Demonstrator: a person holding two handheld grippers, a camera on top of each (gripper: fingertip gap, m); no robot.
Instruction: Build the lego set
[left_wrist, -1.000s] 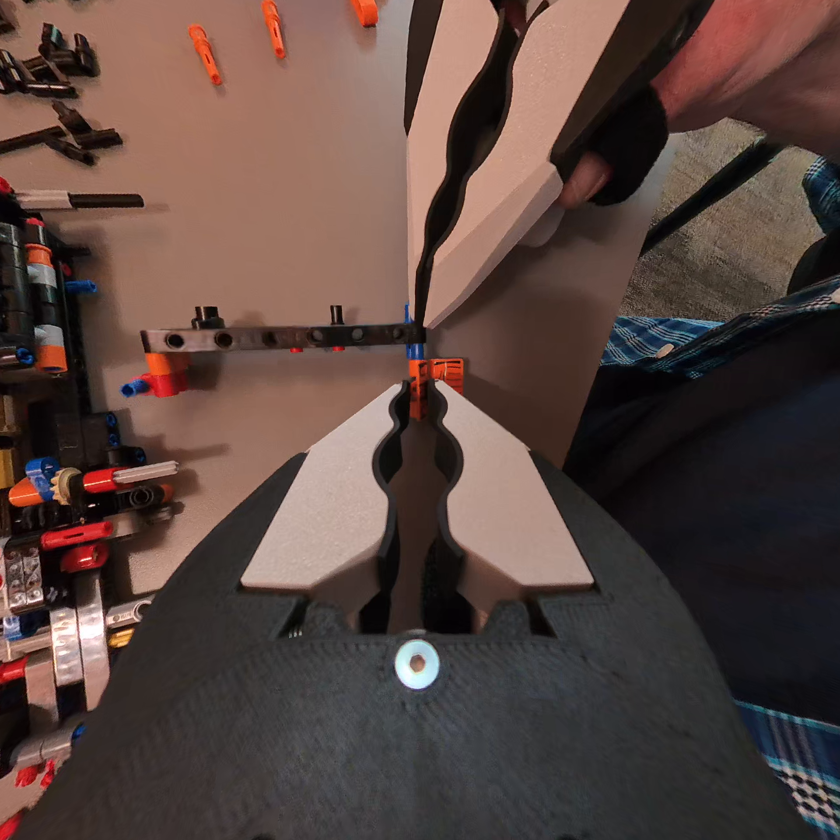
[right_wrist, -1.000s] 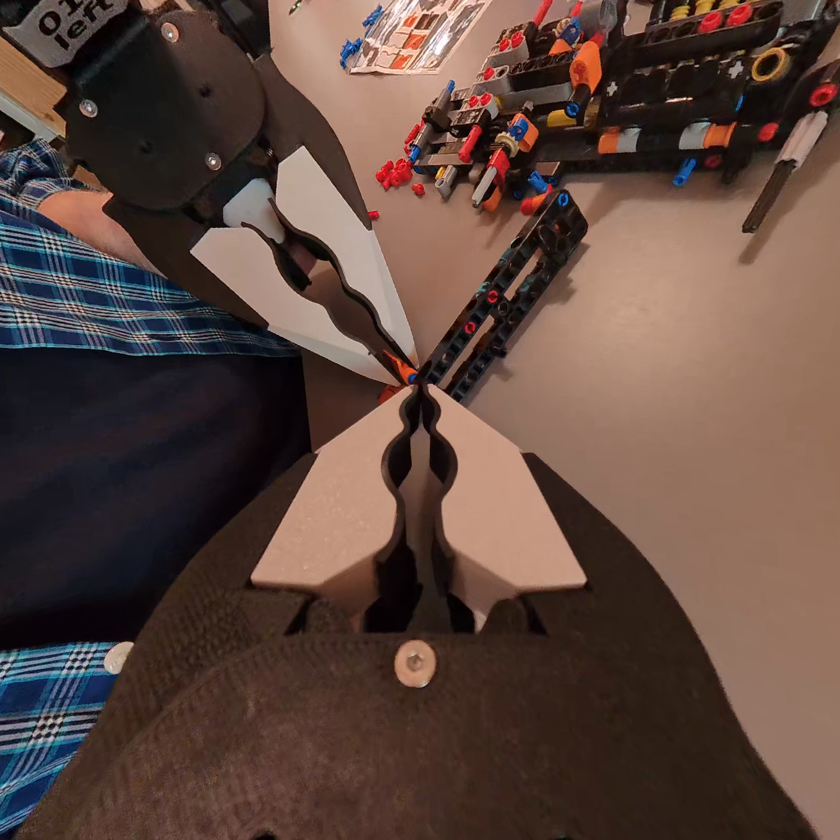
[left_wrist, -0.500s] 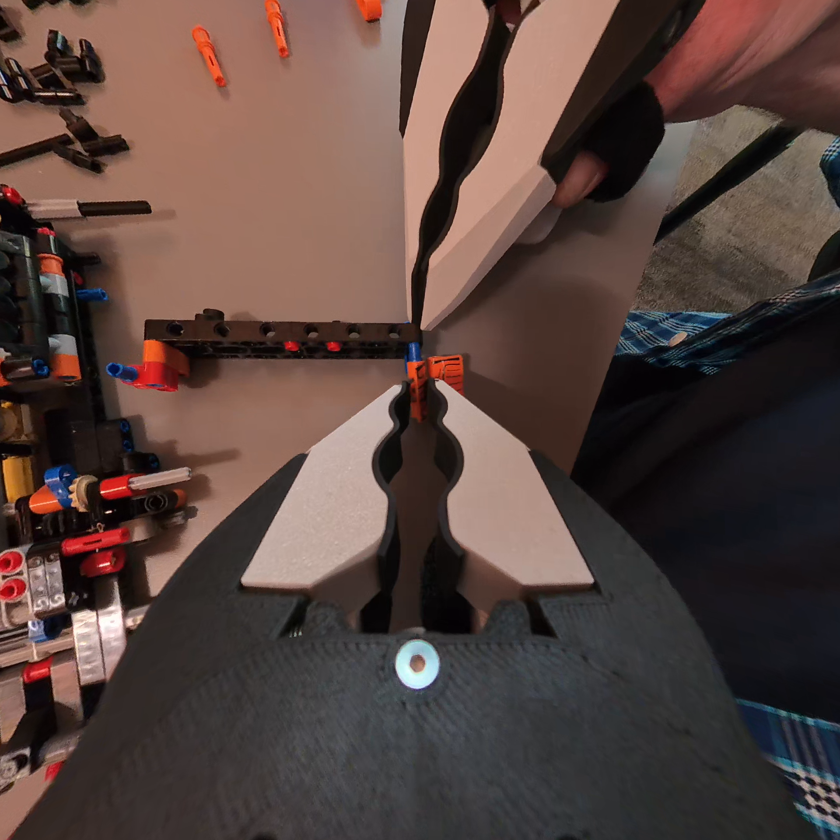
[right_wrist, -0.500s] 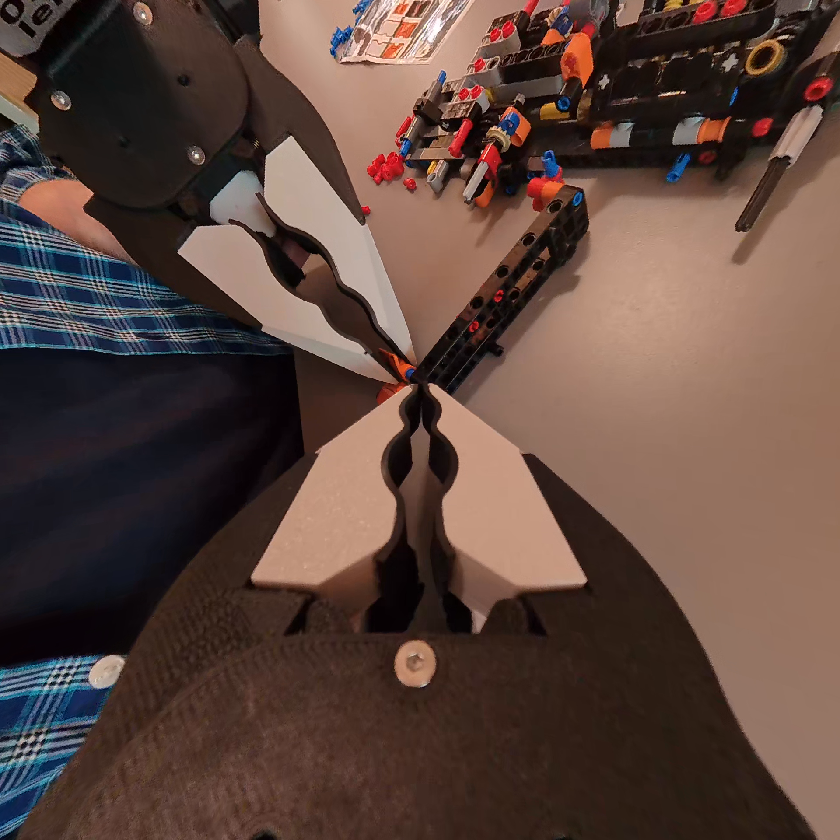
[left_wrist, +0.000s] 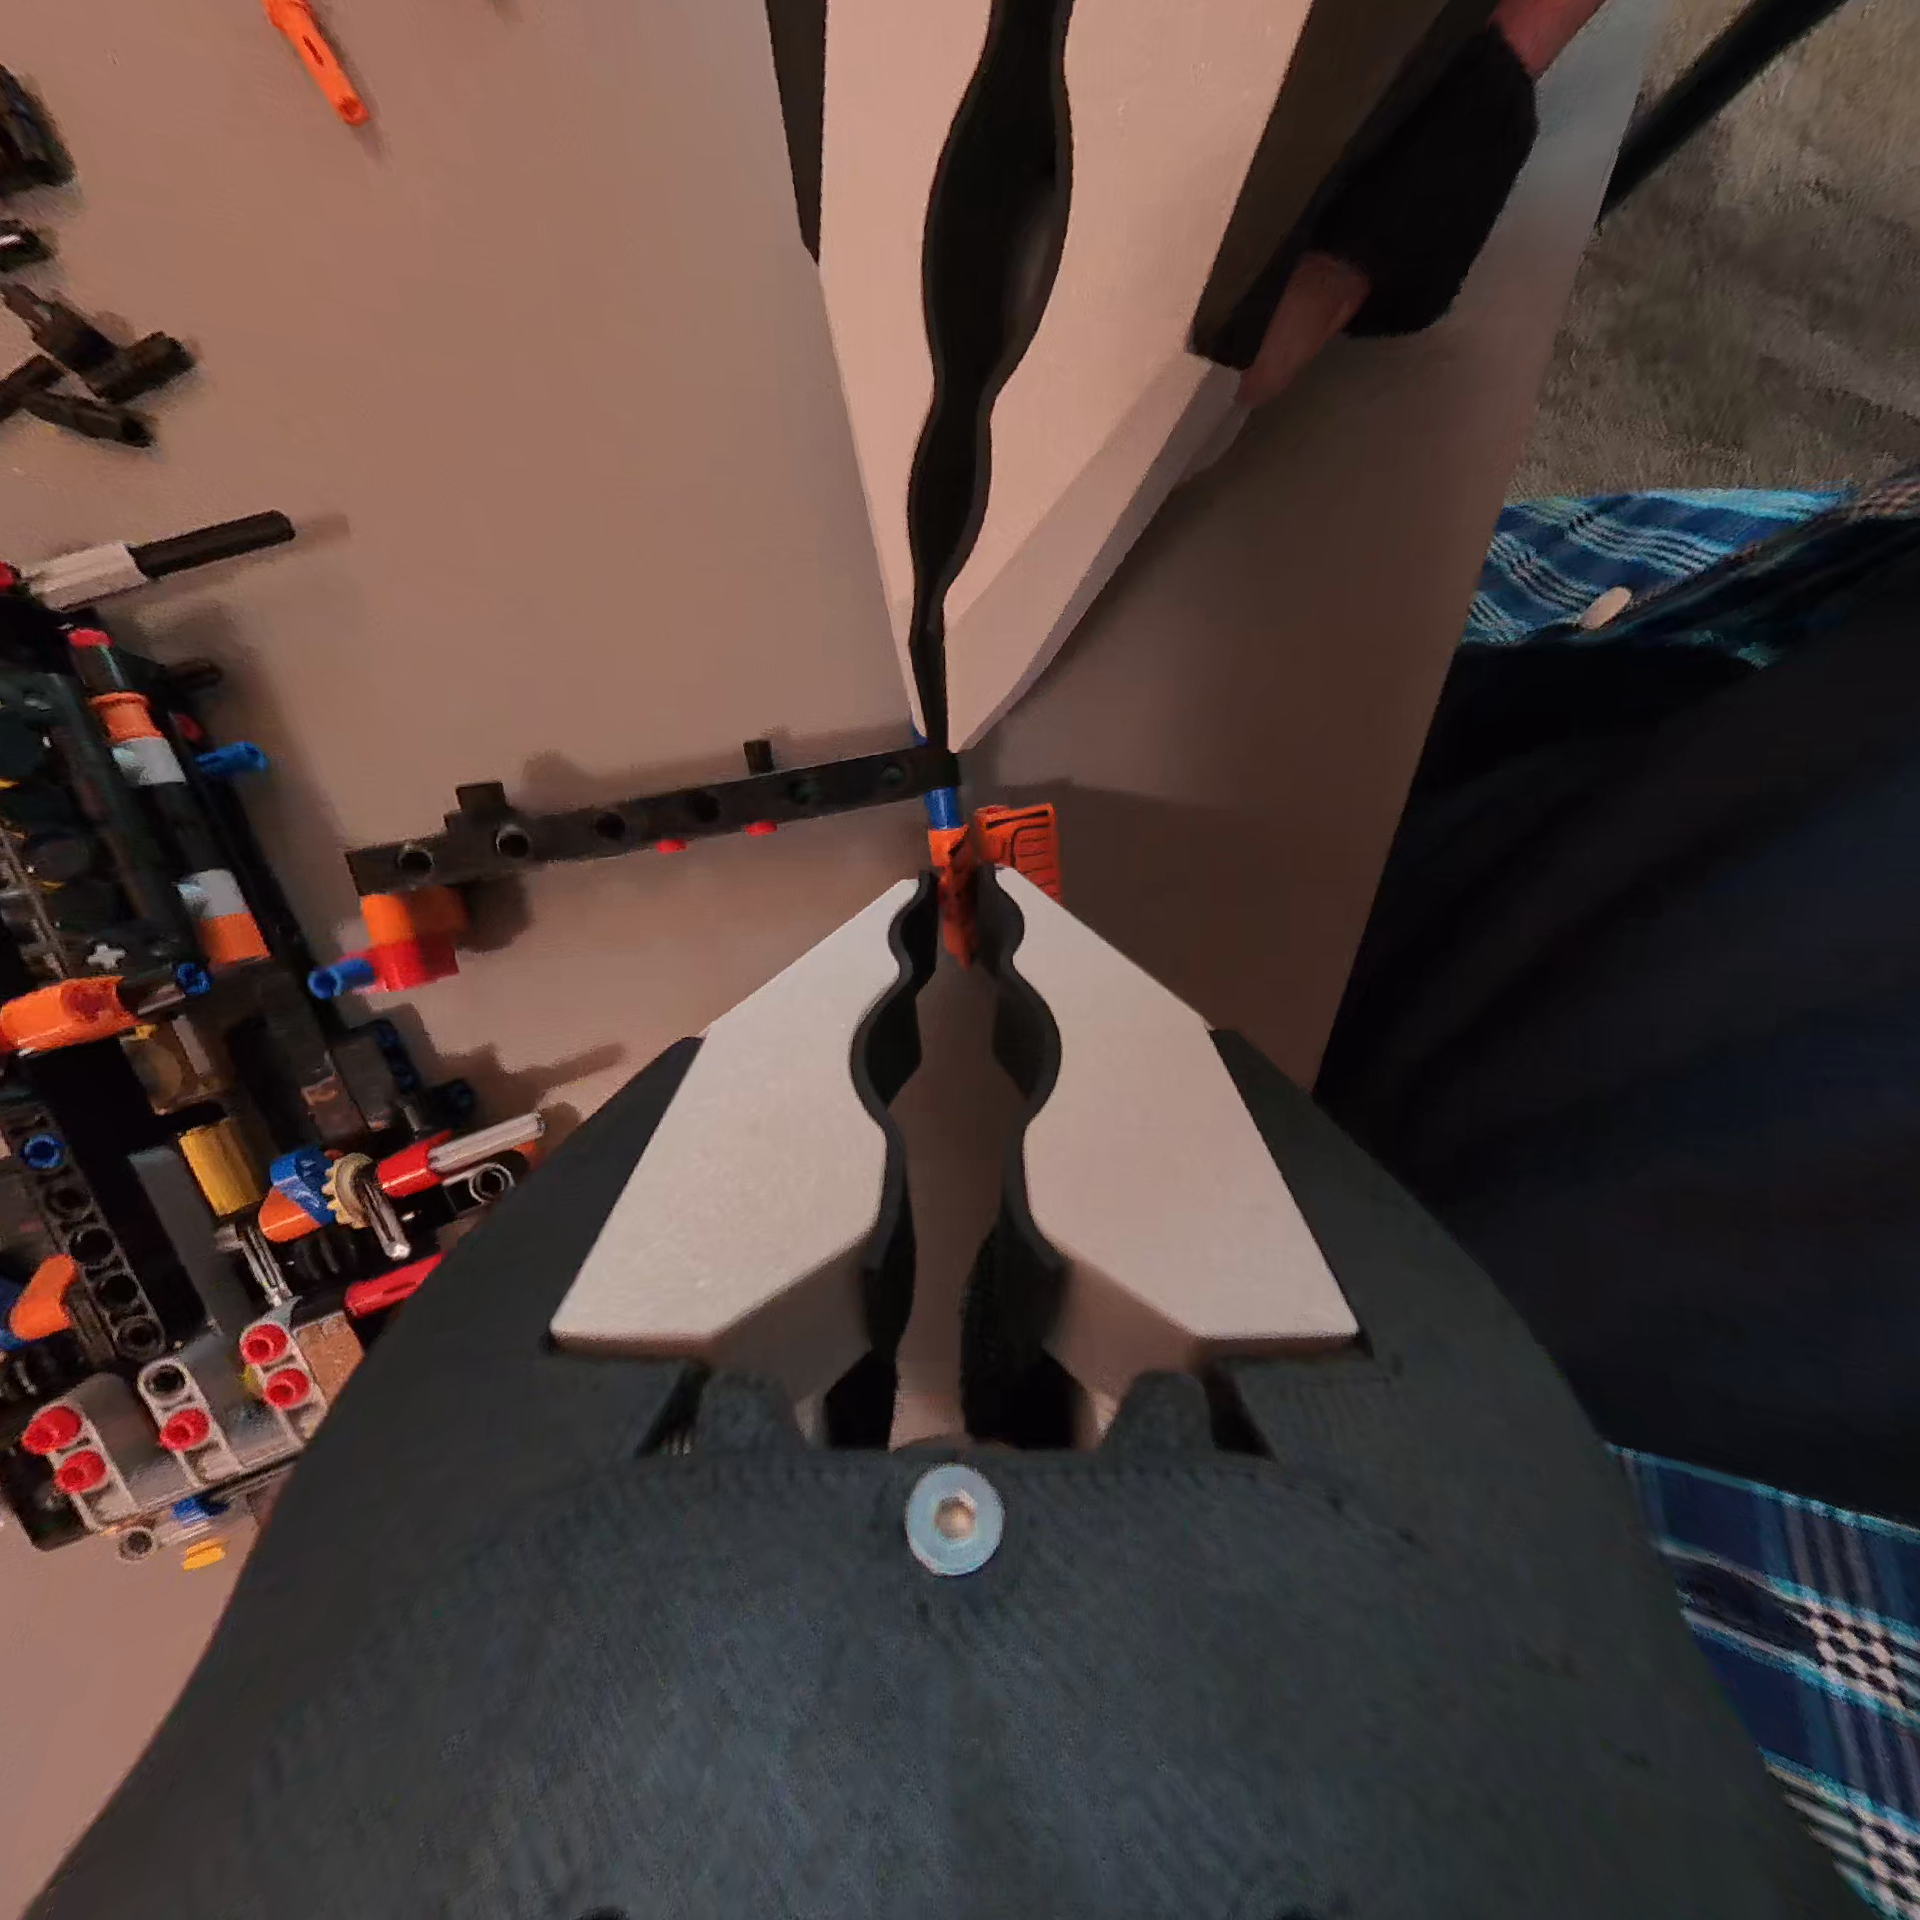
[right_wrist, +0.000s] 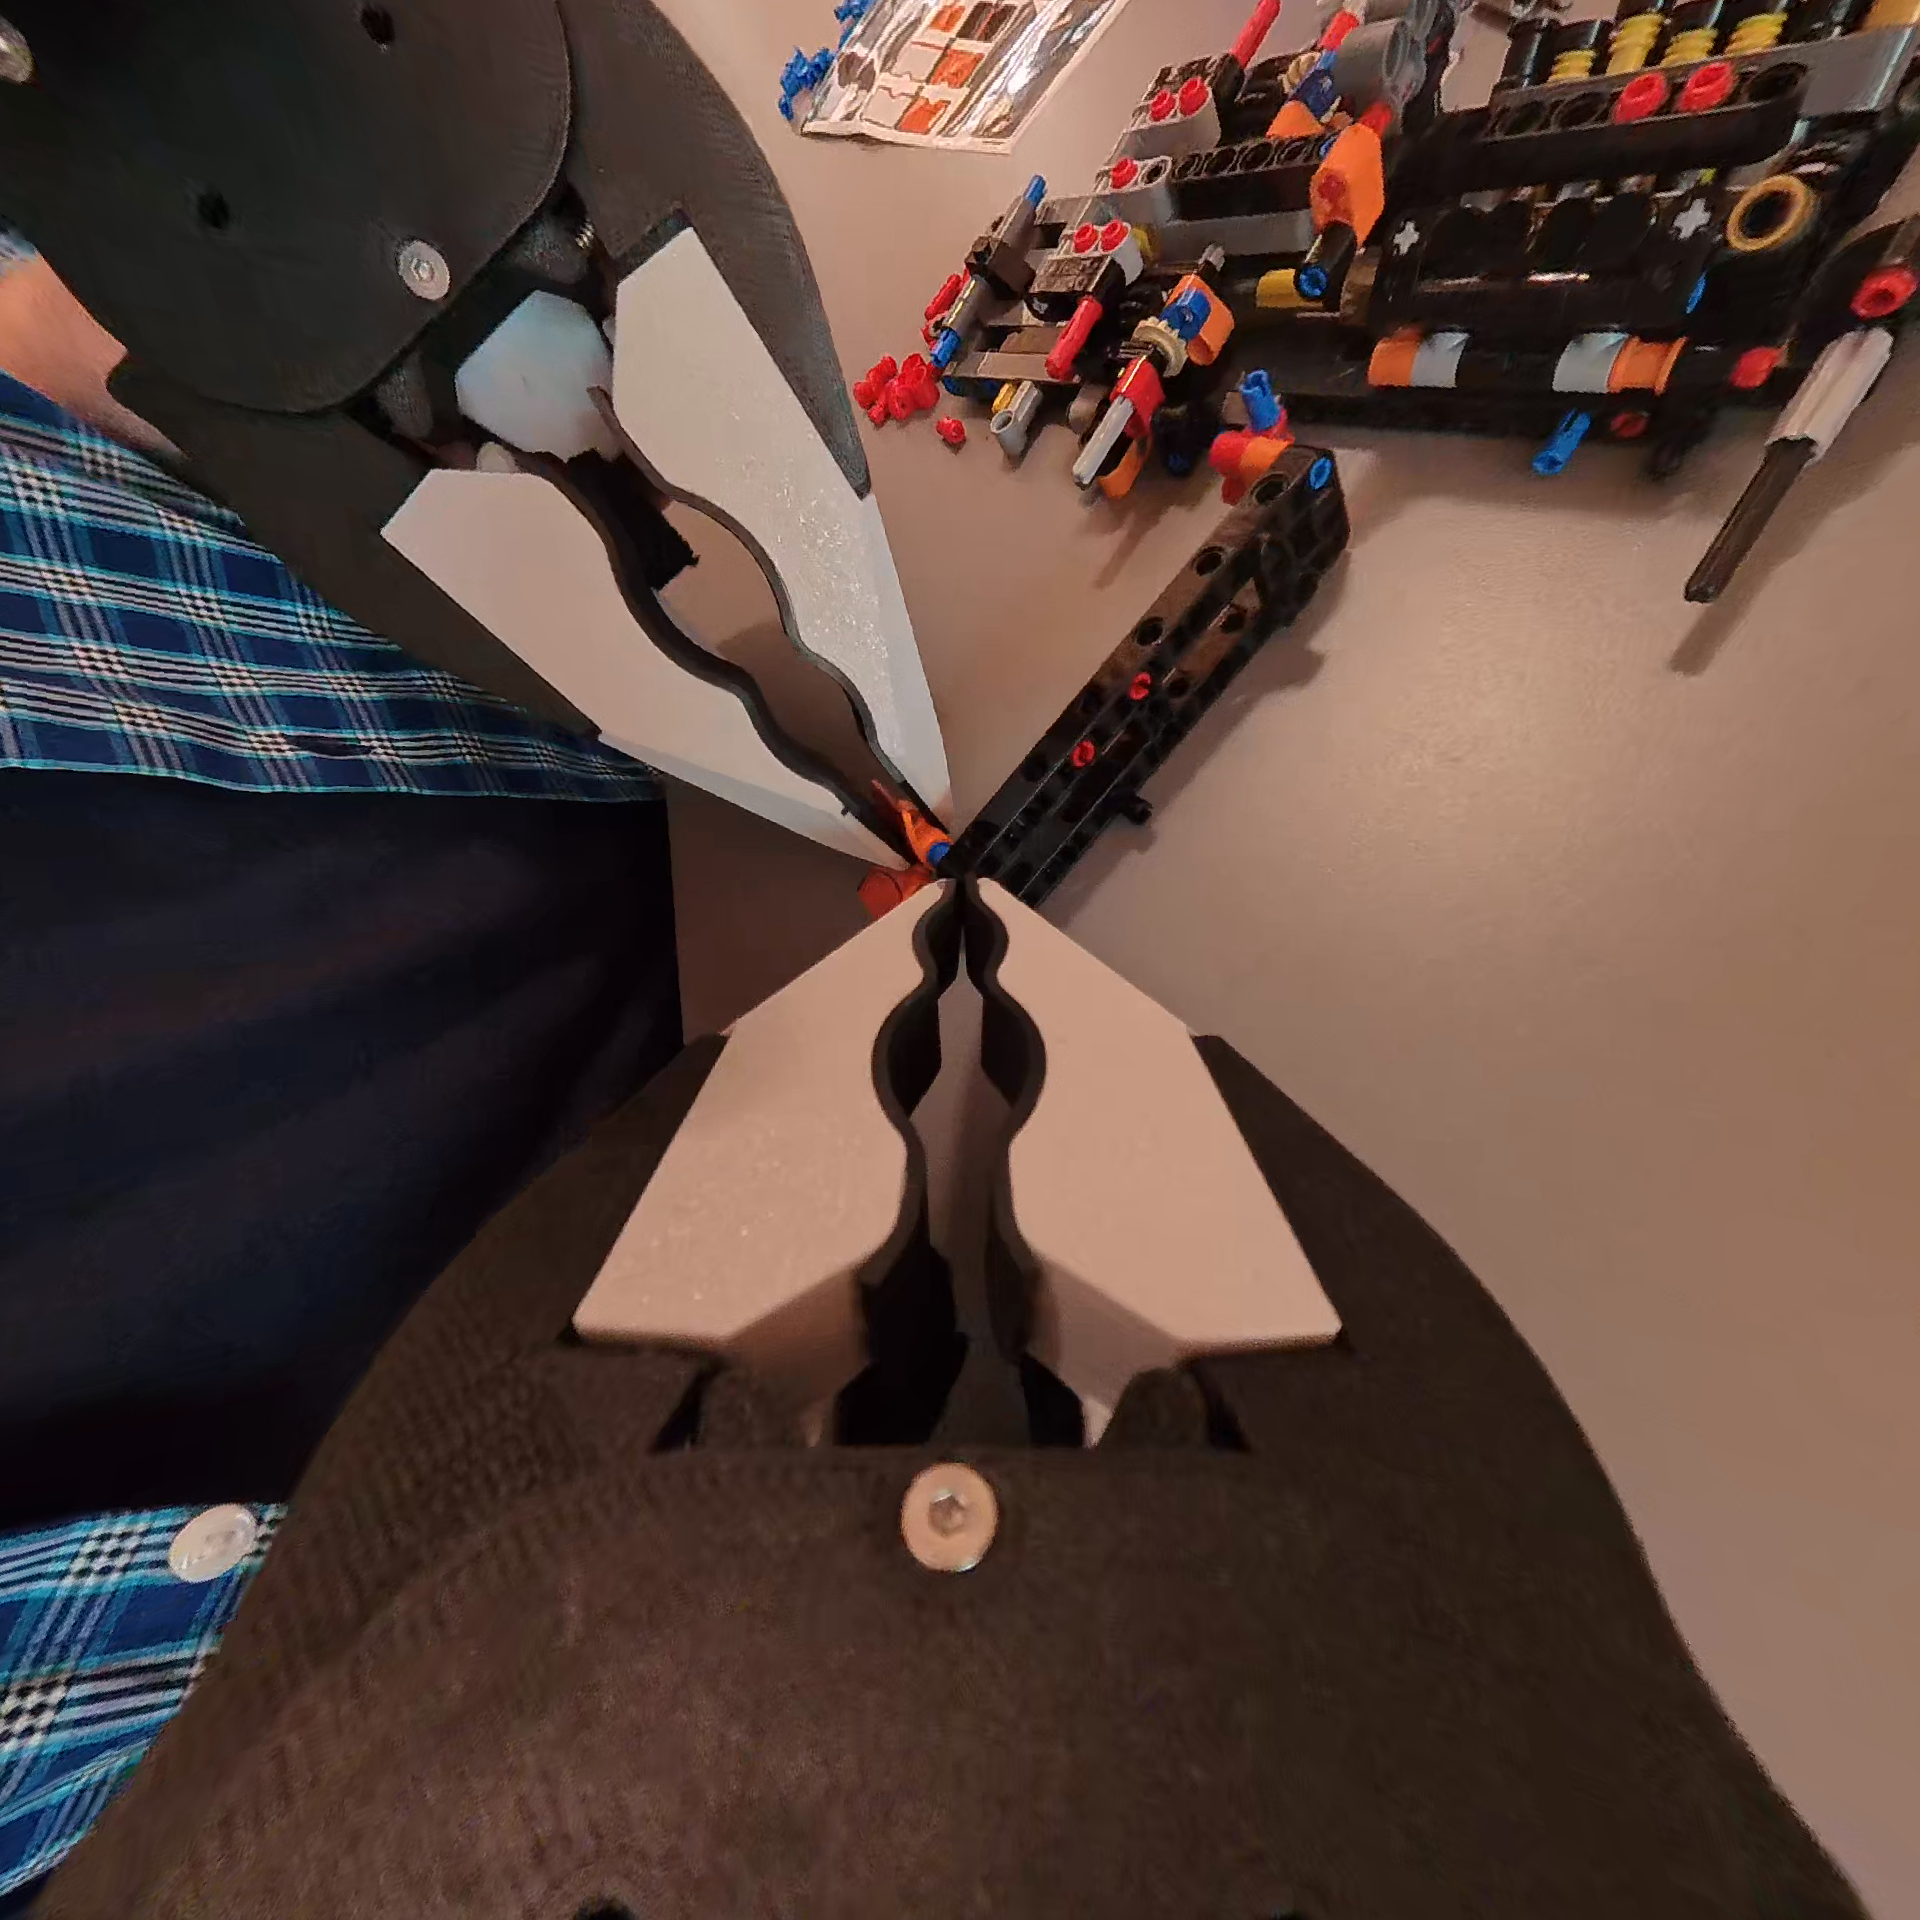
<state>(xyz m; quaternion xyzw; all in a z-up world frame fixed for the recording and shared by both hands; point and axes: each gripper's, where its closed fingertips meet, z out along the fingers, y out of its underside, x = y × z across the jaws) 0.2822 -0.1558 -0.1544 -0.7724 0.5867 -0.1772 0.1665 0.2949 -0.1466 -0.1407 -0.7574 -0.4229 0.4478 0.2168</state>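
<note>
- The left tool (left_wrist: 958, 914) is clamped on a small orange connector piece (left_wrist: 997, 847) carrying a blue pin (left_wrist: 940, 802).
- The right tool (right_wrist: 958, 896) is closed on the near end of a long black beam frame (right_wrist: 1164, 675); that frame has rows of round holes, red pins and an orange-red end fitting (left_wrist: 410, 935).
- The frame extends over the beige desk (right_wrist: 1507, 935) towards the large, partly built, multicoloured model (right_wrist: 1507, 187).

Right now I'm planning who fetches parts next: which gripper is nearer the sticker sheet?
Left, probably. The sticker sheet lies beyond the left gripper, whose body reaches towards it; the right gripper meets it tip to tip at the black beam, slightly farther back.
</note>
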